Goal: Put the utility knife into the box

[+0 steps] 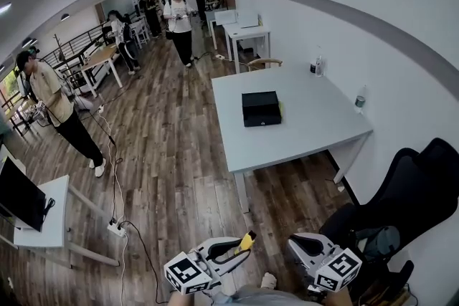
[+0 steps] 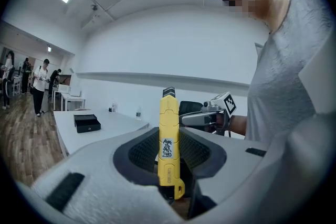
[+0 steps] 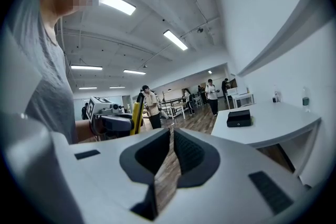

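A yellow utility knife stands upright between the pads of my left gripper, which is shut on it. In the head view the left gripper is at the bottom edge, with the knife's tip poking out of it. My right gripper is beside it, and its jaws are shut with nothing between them. The black box lies closed on the white table, well ahead of both grippers. The box also shows in the left gripper view and, as a small black box, in the right gripper view.
Two bottles stand near the table's wall side. A black office chair is at the right. A low white stand with a monitor and a power strip are at the left. Several people stand on the wood floor farther back.
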A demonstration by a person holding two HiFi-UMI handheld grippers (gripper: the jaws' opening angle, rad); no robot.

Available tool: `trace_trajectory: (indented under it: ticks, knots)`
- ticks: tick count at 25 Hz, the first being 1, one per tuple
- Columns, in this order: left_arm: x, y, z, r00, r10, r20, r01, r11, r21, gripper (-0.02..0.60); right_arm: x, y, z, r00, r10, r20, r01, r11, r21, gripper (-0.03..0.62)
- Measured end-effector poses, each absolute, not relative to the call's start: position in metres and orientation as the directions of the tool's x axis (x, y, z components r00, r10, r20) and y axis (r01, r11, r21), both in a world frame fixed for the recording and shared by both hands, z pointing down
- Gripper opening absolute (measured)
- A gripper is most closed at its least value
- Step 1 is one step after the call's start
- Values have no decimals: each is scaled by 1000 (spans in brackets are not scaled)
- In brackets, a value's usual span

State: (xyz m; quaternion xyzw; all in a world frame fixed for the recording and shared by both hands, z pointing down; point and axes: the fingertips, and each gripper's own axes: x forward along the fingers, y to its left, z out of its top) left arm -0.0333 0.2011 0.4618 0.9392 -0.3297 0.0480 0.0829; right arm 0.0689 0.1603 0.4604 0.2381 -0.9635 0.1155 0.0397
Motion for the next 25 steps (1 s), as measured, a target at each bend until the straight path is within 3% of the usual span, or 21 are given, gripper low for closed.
trace_trajectory:
  ticks: [13,25]
  knots:
    - [0,129,455,784,-604,140,-618,-780,98,124,88,84,461,-894,-431,123,-447,875,-185,35]
    - [-29,89,472,772,-613,172,-633,-765,118,124,68,36,472,-892,-434,128,-452,870,-199,35]
